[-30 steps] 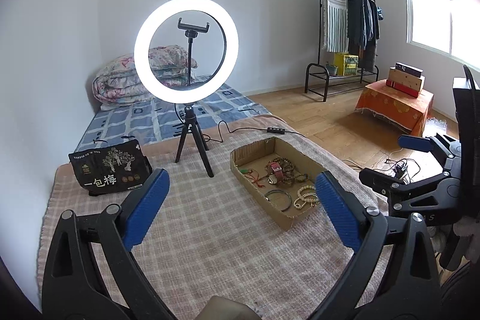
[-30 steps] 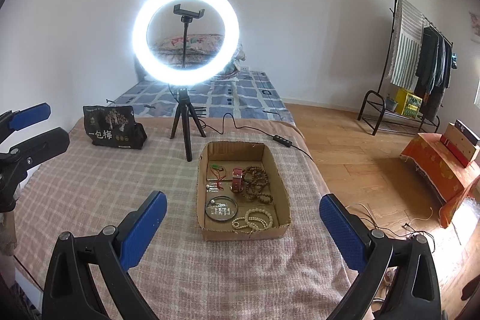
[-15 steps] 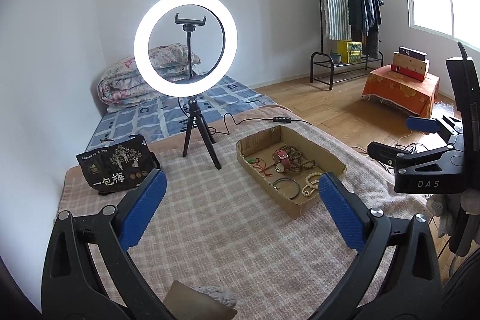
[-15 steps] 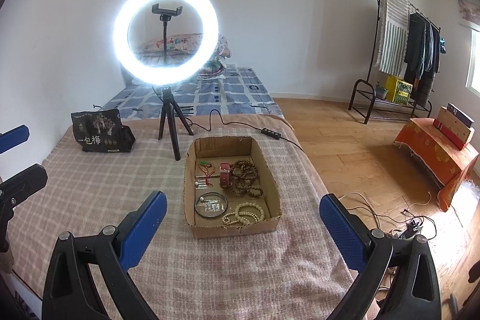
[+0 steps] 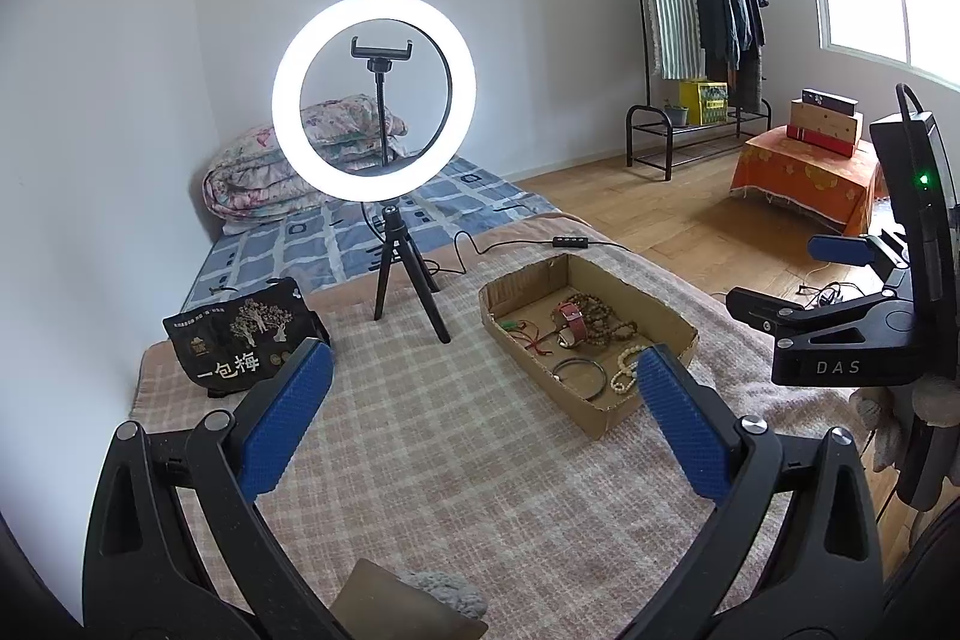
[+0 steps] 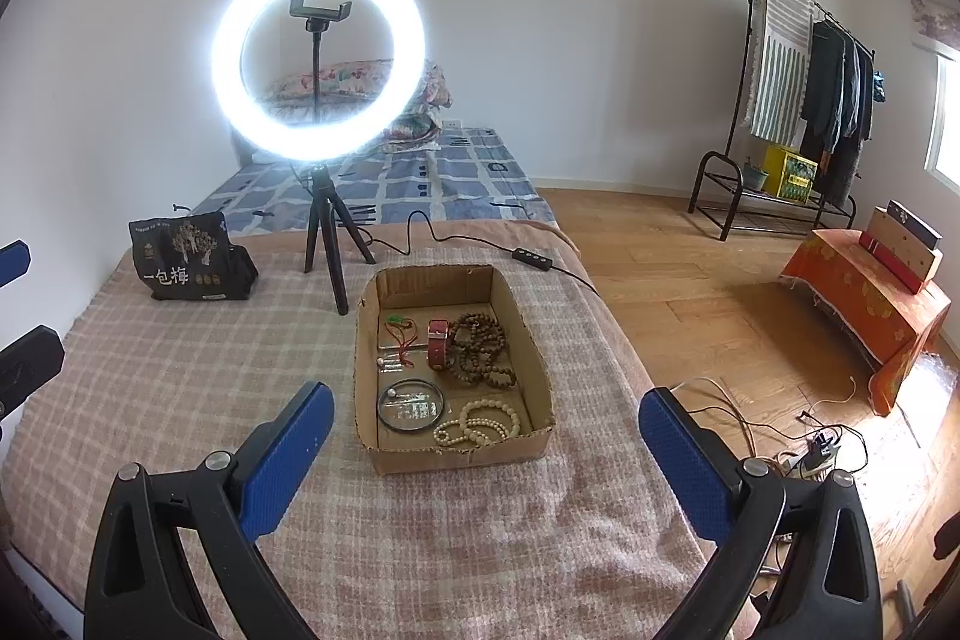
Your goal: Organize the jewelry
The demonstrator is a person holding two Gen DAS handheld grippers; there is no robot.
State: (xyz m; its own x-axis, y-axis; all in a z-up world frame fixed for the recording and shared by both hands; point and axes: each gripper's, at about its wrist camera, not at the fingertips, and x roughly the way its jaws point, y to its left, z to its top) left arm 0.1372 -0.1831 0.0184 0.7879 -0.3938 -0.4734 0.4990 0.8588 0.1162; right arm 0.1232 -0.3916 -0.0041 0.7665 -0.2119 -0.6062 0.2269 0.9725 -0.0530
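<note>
A shallow cardboard tray lies on the checked blanket. It holds a red watch, brown wooden beads, pale beads, a dark bangle and a red cord with green beads. My right gripper is open and empty, just short of the tray's near wall. My left gripper is open and empty, above the blanket left of the tray. The right gripper's body shows at the right of the left wrist view.
A lit ring light on a tripod stands behind the tray, its cable running past the tray's far end. A black printed bag sits at the back left. The bed edge drops to wooden floor on the right.
Both grippers have drawn back and shifted a little. The tray now sits nearer the middle of the right wrist view. Both stay open and empty.
</note>
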